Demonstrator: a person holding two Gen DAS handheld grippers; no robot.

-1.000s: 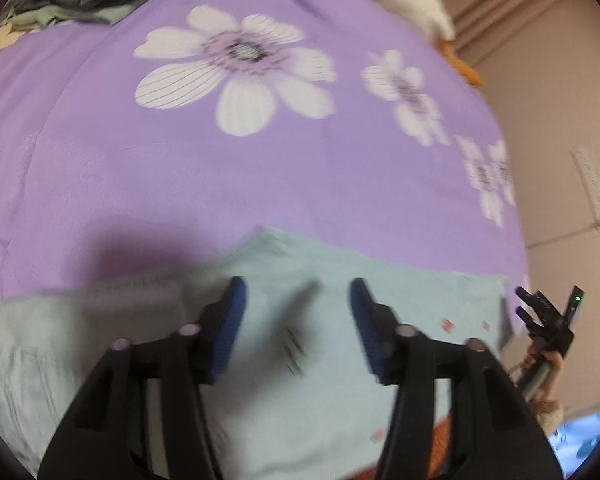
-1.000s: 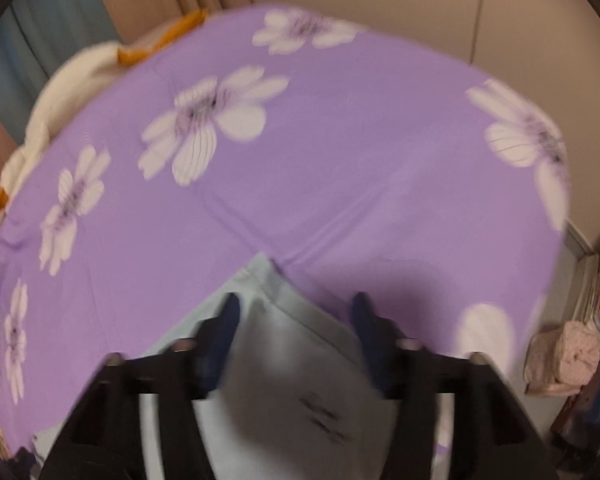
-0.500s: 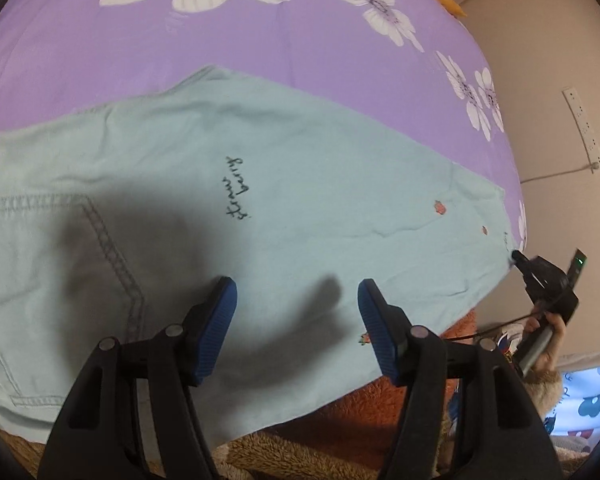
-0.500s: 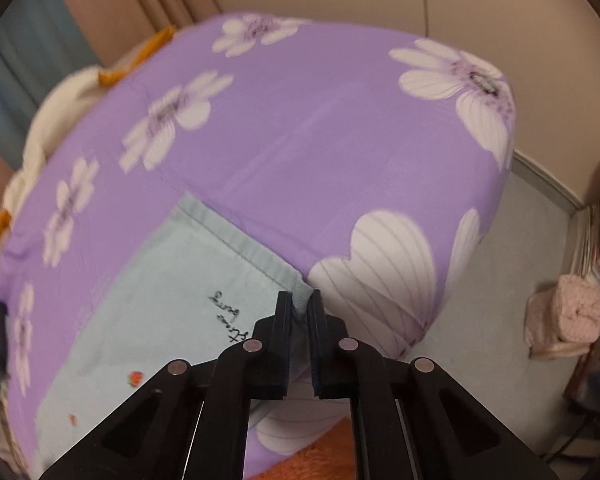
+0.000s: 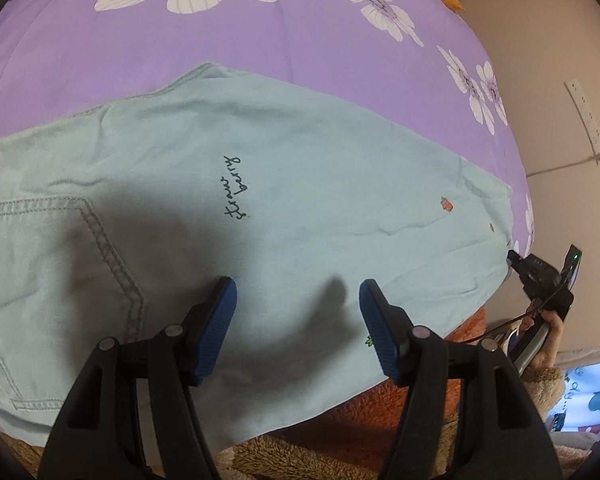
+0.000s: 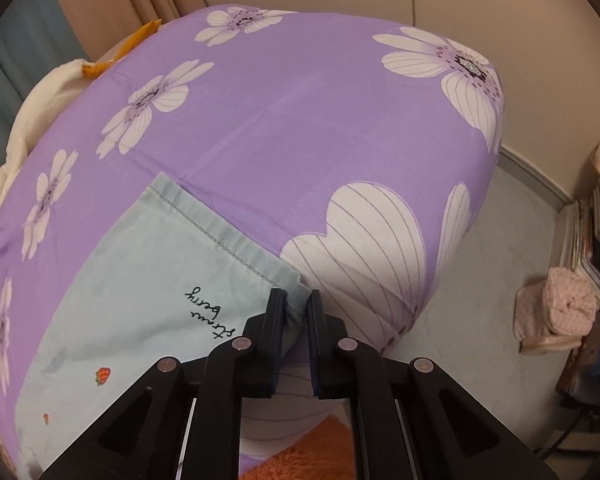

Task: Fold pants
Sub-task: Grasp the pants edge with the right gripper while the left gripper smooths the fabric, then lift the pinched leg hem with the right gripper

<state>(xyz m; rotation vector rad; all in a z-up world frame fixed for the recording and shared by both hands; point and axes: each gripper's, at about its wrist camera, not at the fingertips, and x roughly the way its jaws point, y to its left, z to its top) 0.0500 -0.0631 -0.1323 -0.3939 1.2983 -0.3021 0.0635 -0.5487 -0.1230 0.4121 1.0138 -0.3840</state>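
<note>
Light mint pants (image 5: 284,168) with black script and small strawberry marks lie spread flat on a purple flowered bed sheet (image 5: 260,32). A back pocket shows at the left. My left gripper (image 5: 294,300) is open and empty, just above the pants near their front edge. In the right wrist view the pants (image 6: 140,280) show a stitched hem, and my right gripper (image 6: 296,304) is shut on the pants' hem corner at the bed's edge. The right gripper also shows at the far right of the left wrist view (image 5: 540,276).
An orange fuzzy blanket (image 5: 380,412) lies under the pants' near edge. A white and orange pillow (image 6: 40,92) sits at the bed's far side. Beige walls are close. On the floor at right lie a pink cloth (image 6: 560,312) and stacked books (image 6: 596,232).
Both grippers pulled back over the pants toward the near edge. The right gripper went from open to shut on the hem corner. The left gripper stayed open.
</note>
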